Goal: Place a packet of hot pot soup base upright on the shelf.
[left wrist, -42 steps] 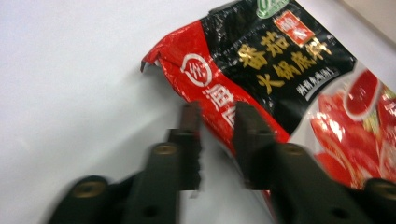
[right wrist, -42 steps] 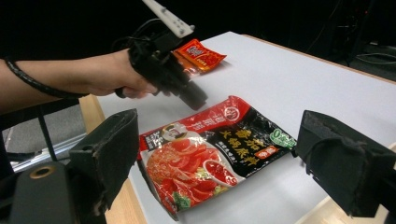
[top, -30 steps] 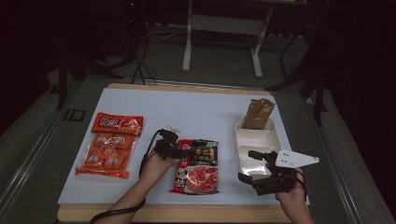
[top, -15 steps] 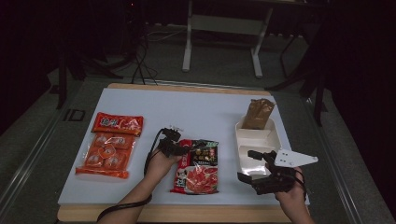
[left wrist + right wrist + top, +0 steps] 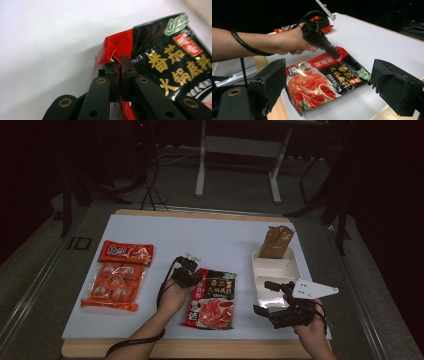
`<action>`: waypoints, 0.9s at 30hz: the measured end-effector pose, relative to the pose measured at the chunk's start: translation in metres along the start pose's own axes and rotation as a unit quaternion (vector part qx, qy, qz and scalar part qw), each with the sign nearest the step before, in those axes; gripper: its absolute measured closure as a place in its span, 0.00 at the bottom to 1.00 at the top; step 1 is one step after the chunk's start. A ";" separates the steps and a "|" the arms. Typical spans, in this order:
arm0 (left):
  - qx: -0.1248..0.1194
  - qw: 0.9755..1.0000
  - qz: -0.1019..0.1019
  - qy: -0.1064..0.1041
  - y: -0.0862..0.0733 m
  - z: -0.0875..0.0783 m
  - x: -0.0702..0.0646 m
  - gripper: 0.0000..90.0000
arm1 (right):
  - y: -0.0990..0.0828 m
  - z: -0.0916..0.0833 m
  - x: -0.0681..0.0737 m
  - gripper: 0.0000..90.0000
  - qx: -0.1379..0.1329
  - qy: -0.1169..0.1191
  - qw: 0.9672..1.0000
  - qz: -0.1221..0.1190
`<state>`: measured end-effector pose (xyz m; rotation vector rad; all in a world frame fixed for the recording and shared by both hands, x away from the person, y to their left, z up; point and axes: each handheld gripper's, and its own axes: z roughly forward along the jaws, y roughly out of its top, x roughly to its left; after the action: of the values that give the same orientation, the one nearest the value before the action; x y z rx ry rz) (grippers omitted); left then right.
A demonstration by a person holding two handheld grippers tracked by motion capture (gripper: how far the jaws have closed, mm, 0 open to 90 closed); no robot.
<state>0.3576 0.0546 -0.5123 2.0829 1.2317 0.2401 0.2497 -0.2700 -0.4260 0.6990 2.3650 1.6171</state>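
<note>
A red and black hotpot sauce packet point(image 5: 212, 300) lies flat near the table's front, between my two hands. My left gripper point(image 5: 192, 279) sits at the packet's far left corner. In the left gripper view its jaws have just been closing and now pinch the red corner of the packet point(image 5: 162, 57), which is creased and slightly lifted at the left gripper point(image 5: 119, 60). My right gripper point(image 5: 265, 297) hovers to the right of the packet, by the tray, with its jaws wide apart and nothing between them. The right gripper view looks between the right gripper point(image 5: 334, 85) jaws at the packet point(image 5: 322, 80) and the left gripper point(image 5: 322, 41).
A white two-part tray point(image 5: 275, 267) stands at the right, with a brown pouch point(image 5: 275, 241) leaning in its far end. At the left lie a clear pack of orange snacks point(image 5: 114, 285) and a red packet point(image 5: 126, 253). The wooden table edge point(image 5: 200, 349) runs along the front.
The left gripper has shifted slightly right onto the packet's far left corner and its jaws have shut on it. The right gripper has stayed put.
</note>
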 end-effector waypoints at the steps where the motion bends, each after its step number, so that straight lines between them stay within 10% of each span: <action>1: -0.008 1.000 0.004 0.000 0.001 -0.003 -0.001 0.98 | 0.000 -0.001 0.000 0.15 -0.001 -0.001 1.000 0.000; 15: -0.088 0.995 0.039 -0.012 0.007 -0.043 -0.028 0.98 | 0.006 -0.010 -0.001 0.15 -0.022 -0.032 0.999 -0.011; 27: -0.151 0.983 0.098 -0.038 0.002 -0.085 -0.063 0.98 | 0.014 -0.021 0.002 0.17 -0.043 -0.054 0.997 -0.025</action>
<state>0.2849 0.0419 -0.4360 1.9266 0.8844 0.4078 0.2432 -0.2823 -0.4050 0.6877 2.2072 1.6071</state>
